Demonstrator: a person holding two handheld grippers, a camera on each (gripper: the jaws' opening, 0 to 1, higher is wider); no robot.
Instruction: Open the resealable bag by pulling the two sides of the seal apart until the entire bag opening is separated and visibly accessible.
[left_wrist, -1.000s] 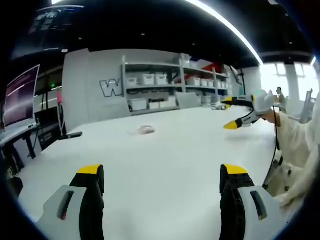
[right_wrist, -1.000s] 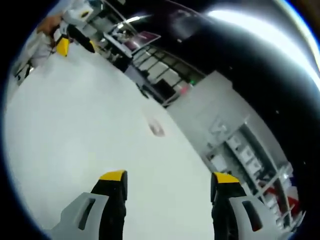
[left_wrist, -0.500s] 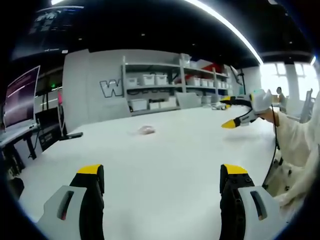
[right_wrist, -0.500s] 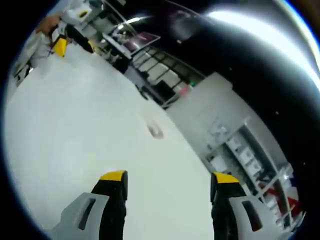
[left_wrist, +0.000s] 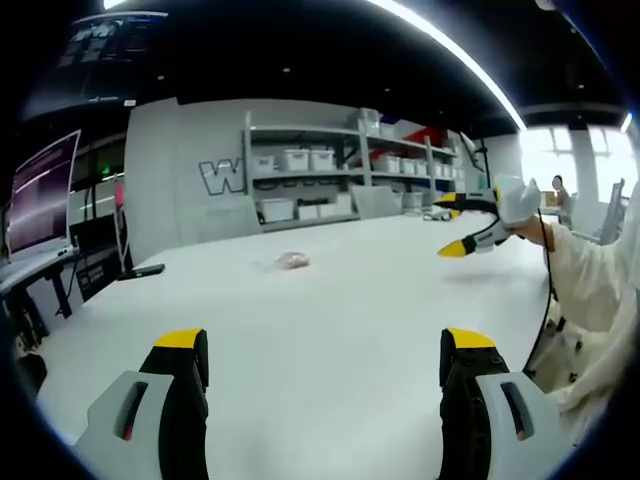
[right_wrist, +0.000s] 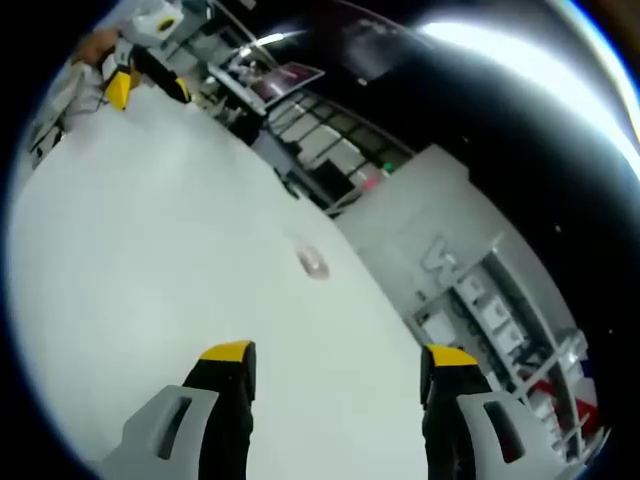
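Pinkish, small resealable bag (left_wrist: 292, 260) lies flat on white table (left_wrist: 330, 330).

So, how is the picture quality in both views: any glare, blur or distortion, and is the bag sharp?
Left gripper view: even light, a ceiling strip bent by the fisheye, bright window glare at the right; the bag is a small soft blob on the table. Right gripper view: rolled, strong glare at the upper right, the bag small and blurred.

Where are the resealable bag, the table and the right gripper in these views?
resealable bag (left_wrist: 292, 260), left gripper view, middle of the small pale bag.
table (left_wrist: 330, 330), left gripper view, bare white top.
right gripper (left_wrist: 449, 226), left gripper view, midway between its yellow tips.
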